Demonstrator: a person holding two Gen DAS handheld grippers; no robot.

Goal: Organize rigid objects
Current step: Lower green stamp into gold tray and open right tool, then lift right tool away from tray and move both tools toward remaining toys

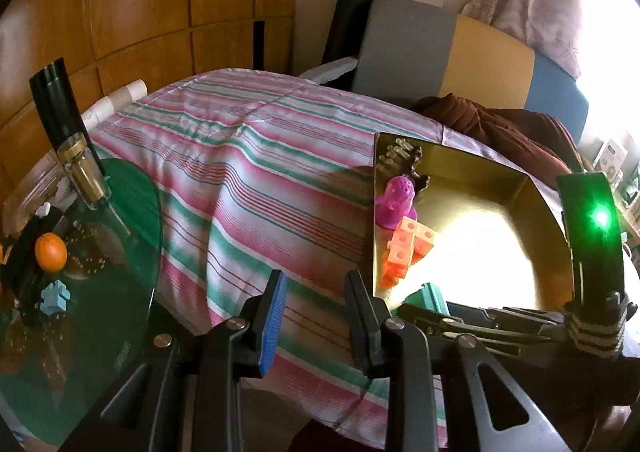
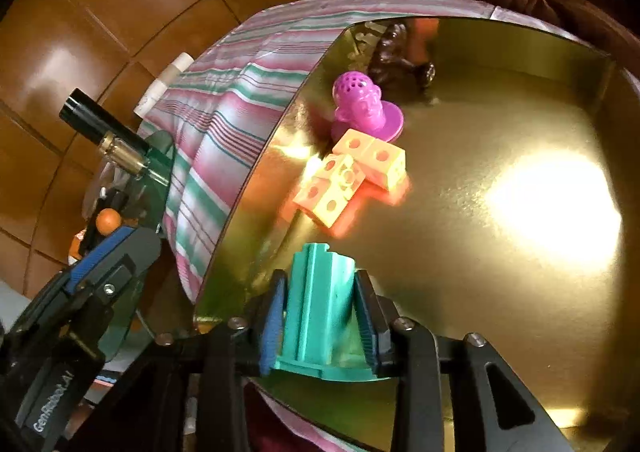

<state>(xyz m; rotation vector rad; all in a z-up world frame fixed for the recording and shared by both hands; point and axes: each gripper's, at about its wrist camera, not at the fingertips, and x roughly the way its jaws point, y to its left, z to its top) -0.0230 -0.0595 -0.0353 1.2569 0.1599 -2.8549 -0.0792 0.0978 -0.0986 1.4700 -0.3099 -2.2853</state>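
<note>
My right gripper (image 2: pixel 320 316) is shut on a teal plastic tower piece (image 2: pixel 320 308) and holds it over the near edge of a gold tray (image 2: pixel 460 272). In the tray lie a magenta head figure (image 2: pixel 362 103), a cluster of orange-yellow cubes (image 2: pixel 352 175) and a dark brown figure (image 2: pixel 396 55). My left gripper (image 1: pixel 316 312) is open and empty above the striped cloth (image 1: pixel 248 171), left of the gold tray (image 1: pixel 472 187). The teal piece (image 1: pixel 426 294) and the right gripper (image 1: pixel 472 322) show at the tray's near edge.
A green glass side table (image 1: pixel 120 292) at the left holds an orange ball (image 1: pixel 50 252), a light blue piece (image 1: pixel 56 296), a black-capped bottle (image 1: pixel 70 143) and dark clutter. A stack of paper cups (image 1: pixel 116 99) lies behind. A brown garment (image 1: pixel 500 123) lies on a sofa behind.
</note>
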